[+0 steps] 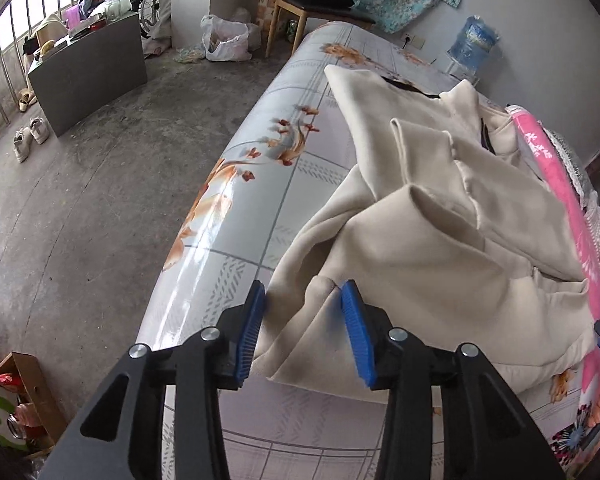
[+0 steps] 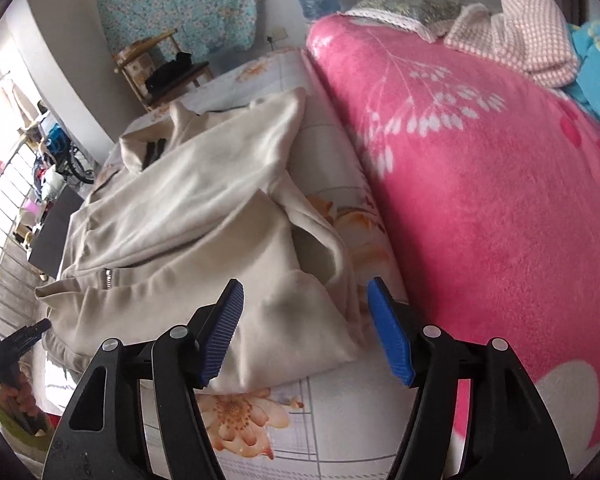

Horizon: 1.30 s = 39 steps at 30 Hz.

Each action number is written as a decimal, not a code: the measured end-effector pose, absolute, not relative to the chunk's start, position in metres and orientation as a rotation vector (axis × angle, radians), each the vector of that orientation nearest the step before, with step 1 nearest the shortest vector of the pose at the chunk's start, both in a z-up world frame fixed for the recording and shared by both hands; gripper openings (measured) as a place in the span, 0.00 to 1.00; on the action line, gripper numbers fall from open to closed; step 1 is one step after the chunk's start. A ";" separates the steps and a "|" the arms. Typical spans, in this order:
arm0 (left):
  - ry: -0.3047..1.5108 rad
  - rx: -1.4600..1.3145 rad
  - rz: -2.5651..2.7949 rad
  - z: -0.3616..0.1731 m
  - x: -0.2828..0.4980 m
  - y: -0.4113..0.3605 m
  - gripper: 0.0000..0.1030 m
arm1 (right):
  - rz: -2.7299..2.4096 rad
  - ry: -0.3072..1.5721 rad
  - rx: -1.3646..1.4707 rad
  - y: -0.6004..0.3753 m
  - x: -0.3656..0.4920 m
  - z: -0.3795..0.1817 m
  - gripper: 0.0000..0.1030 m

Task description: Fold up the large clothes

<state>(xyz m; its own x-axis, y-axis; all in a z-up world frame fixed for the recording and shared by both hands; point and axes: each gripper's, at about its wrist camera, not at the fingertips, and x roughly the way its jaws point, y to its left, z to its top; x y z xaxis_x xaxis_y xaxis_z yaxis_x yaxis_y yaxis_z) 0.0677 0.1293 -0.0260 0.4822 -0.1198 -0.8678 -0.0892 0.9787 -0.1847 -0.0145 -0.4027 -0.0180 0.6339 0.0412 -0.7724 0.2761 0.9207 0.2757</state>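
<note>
Looking down my left gripper [image 1: 303, 330], I see its blue ribbed pads [image 1: 252, 332] spread apart, straddling a raised fold at the near hem of the cream jacket [image 1: 440, 248] without clamping it; whether the pads brush the cloth I cannot tell. My right gripper [image 2: 305, 330] sits the same way, jaws wide, with a soft corner of the garment lying between them, tilted slightly down toward the bed.

Both tools have black angular arms with silver rivets. At the far left of the right view I catch the left gripper's black frame, with a hand [image 2: 18, 394] around its handle.

The jacket lies crumpled and partly doubled over on the mattress [image 1: 236, 248], which has a glossy, grid-printed cover with orange flowers. The fabric looks thick and fleecy, matte, with a metal zipper [image 2: 108, 278] and a dark inner lining near the collar.

Just beside the jacket, a fluffy pink blanket [image 2: 480, 200] with white leaf prints bulges up. Beyond it rests a pink-and-white checked knit [image 2: 516, 40].

Farther off stand a wooden chair [image 1: 312, 4], a blue water jug [image 1: 474, 44] and a floral cloth [image 2: 180, 4] hung on the wall.
</note>
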 end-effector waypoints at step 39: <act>1.001 -0.006 -0.262 -0.017 0.070 0.018 0.28 | 0.065 0.901 0.175 -0.305 0.040 -0.017 0.52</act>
<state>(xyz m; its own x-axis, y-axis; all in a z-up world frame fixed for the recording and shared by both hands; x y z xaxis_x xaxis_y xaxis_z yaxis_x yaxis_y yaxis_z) 0.0695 0.0176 -0.0166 0.5104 -0.2203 -0.8312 0.2152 0.9686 -0.1246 0.0401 -0.3050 -0.0173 0.6201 0.1298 -0.7737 0.0168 0.9838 0.1785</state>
